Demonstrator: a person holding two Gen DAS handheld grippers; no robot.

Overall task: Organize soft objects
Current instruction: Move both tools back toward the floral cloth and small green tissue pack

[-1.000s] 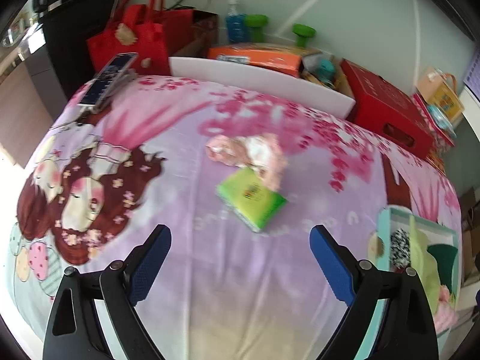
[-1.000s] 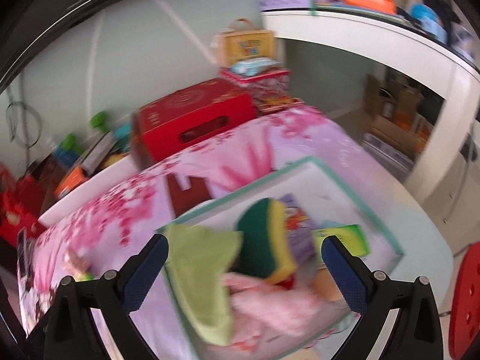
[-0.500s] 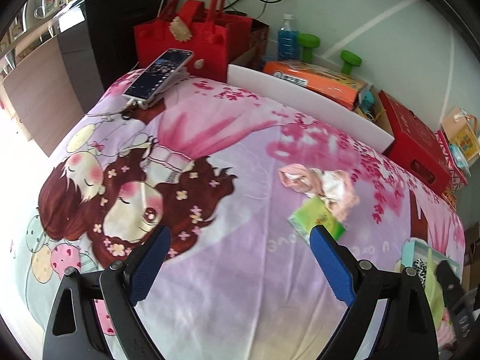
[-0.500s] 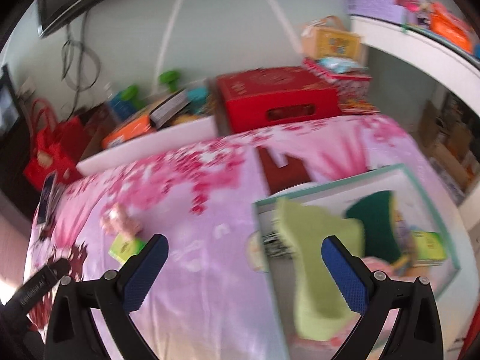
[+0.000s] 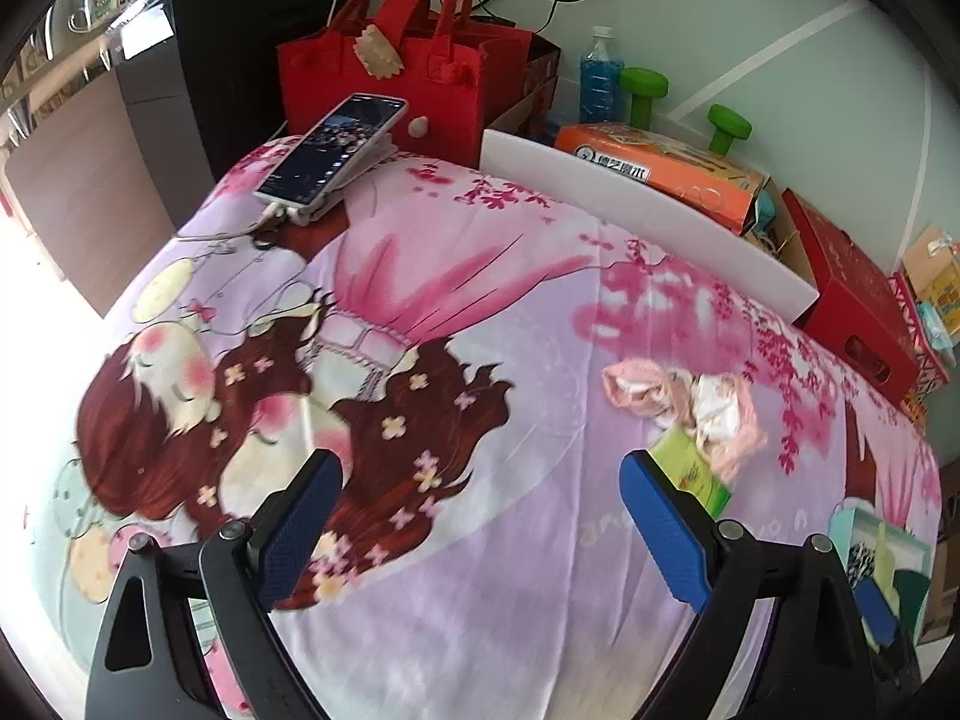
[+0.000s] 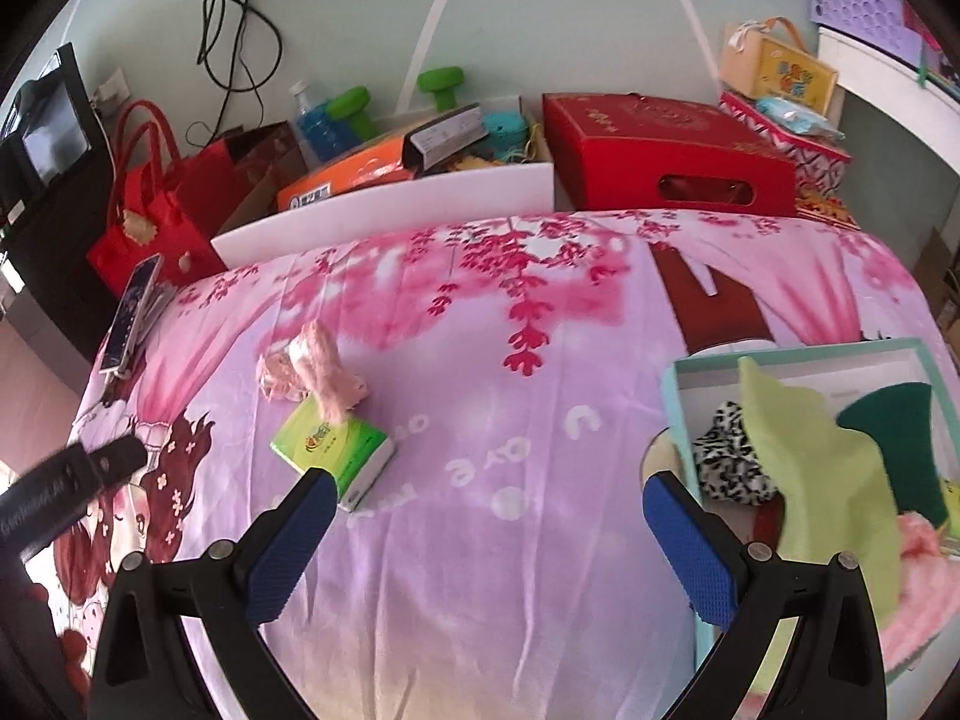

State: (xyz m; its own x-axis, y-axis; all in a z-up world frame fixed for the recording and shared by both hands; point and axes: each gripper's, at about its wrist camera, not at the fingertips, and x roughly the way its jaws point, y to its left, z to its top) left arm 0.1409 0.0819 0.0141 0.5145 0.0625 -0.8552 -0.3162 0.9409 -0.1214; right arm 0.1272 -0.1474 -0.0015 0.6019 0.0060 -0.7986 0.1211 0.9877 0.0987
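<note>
The orange box (image 5: 660,165) behind the white board (image 5: 648,222) carries a white label with dark characters, too small for you to read with confidence. The green tissue pack (image 6: 333,450) has a round logo on its top face, but the print is not legible. The sheet (image 6: 510,420) shows pale letters near the middle, seemingly "Love" upside down in the right wrist view.

Your right gripper (image 6: 489,540) has its fingers spread wide and holds nothing. The tissue pack lies just ahead of its left fingertip, near the tip but not between the fingers. A pink crumpled cloth (image 6: 312,369) rests against the far end of the pack. To the right, the teal-rimmed box (image 6: 678,414) sits beside the right finger, with a light green cloth (image 6: 822,468), a leopard-print item (image 6: 729,465) and a dark green sponge (image 6: 894,438) inside.

Your left gripper (image 5: 480,510) is also wide open and empty. The tissue pack (image 5: 696,471) sits just past its right finger, outside the gap, with the pink cloth (image 5: 684,399) beyond it. A phone (image 5: 330,150) lies at the far left corner of the bed, beside a red bag (image 5: 390,72).
</note>
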